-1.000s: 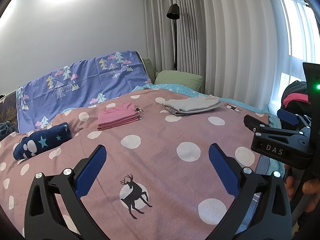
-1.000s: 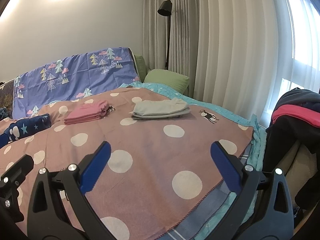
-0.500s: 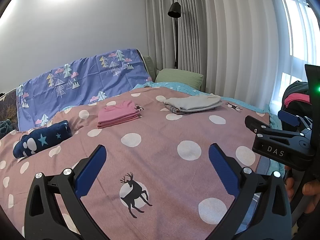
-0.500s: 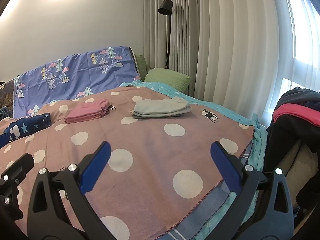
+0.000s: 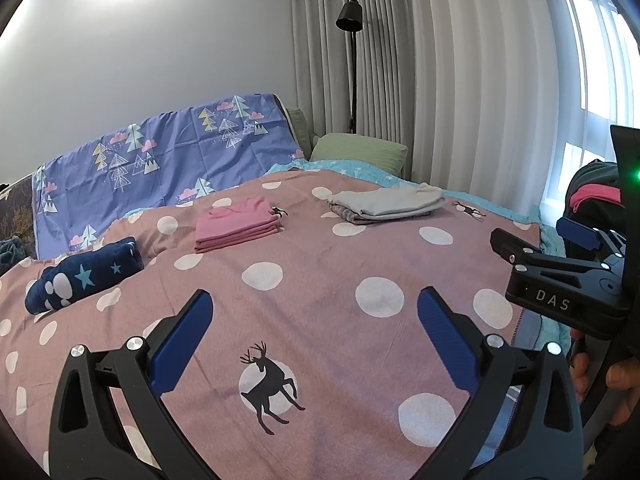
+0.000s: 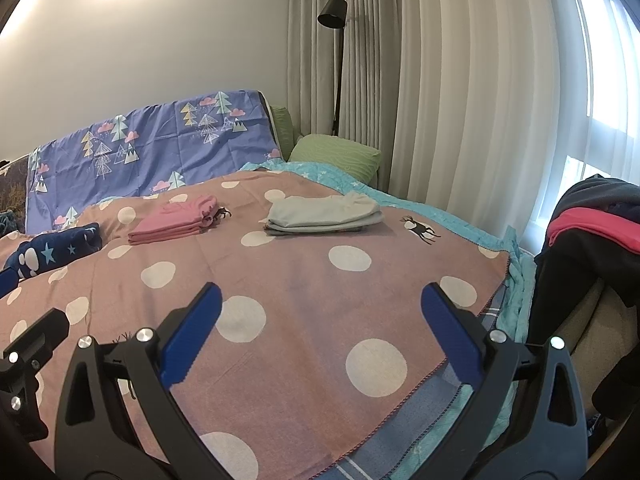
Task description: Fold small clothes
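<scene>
The left gripper [image 5: 314, 334] hangs above the near part of the bed, its blue-padded fingers [image 5: 182, 342] spread wide apart with nothing between them. The right gripper [image 6: 320, 330] hovers beside it near the bed's right edge, likewise wide apart and empty; in the left wrist view its black body shows at the right edge of the frame.

The bed is covered by a dusty pink bedspread with white polka dots and black deer prints [image 5: 320, 280]. Three folded items lie on its far half, well apart from both grippers. A folded pink garment stack [image 5: 237, 229] sits near the middle, just beside a small deer print. To its right rests a folded pale grey garment stack [image 5: 390, 204], its top piece lying on a patterned grey one. To the far left lies a rolled navy fleece item with stars and white paw marks [image 5: 82, 276].

Behind these, a purple sheet printed with trees and clouds [image 5: 160, 164] is draped at the head of the bed, with a green pillow [image 5: 360, 150] next to it. A black floor lamp [image 5: 350, 16] stands against the pale pleated curtains [image 5: 460, 80]. At the right, beyond the bed, a pile of dark clothes with a bright pink piece [image 6: 588, 224] is heaped on a seat.
</scene>
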Demonstrator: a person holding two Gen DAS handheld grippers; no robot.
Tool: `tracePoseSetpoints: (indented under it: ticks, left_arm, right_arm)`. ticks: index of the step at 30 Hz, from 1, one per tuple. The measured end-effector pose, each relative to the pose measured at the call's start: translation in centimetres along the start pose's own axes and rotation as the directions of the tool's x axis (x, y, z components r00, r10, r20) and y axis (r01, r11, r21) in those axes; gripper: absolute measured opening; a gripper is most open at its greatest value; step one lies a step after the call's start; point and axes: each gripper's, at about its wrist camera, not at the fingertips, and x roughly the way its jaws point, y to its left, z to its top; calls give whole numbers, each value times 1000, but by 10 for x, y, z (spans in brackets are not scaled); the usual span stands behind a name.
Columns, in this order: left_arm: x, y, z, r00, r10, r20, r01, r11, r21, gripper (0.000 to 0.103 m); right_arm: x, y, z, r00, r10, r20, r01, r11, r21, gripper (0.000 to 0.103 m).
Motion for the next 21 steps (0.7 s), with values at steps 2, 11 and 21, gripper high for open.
tracePoseSetpoints:
  ticks: [2,11,21]
  left_arm:
    - [0,1,-1,1000,-1,-2,1,1000,1,102]
    - [4,2,-4,1000,1,-9,-1,1000,0,102]
    - [8,5,-9,1000,0,-27,1,1000,5,102]
  right_arm:
    - [0,0,0,1000,0,-1,0,1000,0,101]
    - [2,1,-2,1000,-1,-6,1,1000,-1,101]
    - [8,4,-6,1000,2,-20,-2,1000,-6,101]
